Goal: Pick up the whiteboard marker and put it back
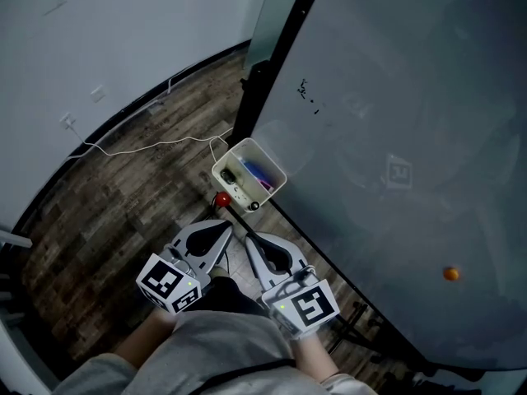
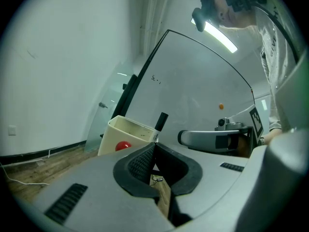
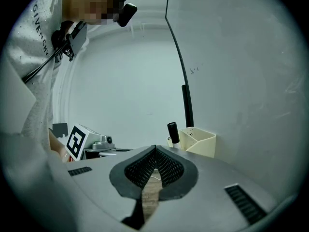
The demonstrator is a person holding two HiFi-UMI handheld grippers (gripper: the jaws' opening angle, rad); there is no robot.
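The whiteboard marker (image 2: 161, 121), white-bodied with a black cap, stood cap-up and tilted in the cream holder (image 1: 270, 159), fixed at the black-framed edge of the whiteboard (image 1: 395, 138). The left gripper (image 2: 154, 148) and right gripper (image 3: 155, 150) had their fingers pressed together on nothing, near the holder.

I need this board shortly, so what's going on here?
A person holds the left gripper and the right gripper side by side, both shut and empty, low in front of the whiteboard. A black-capped marker stands up at the cream box by the whiteboard's edge. Neither gripper touches it.
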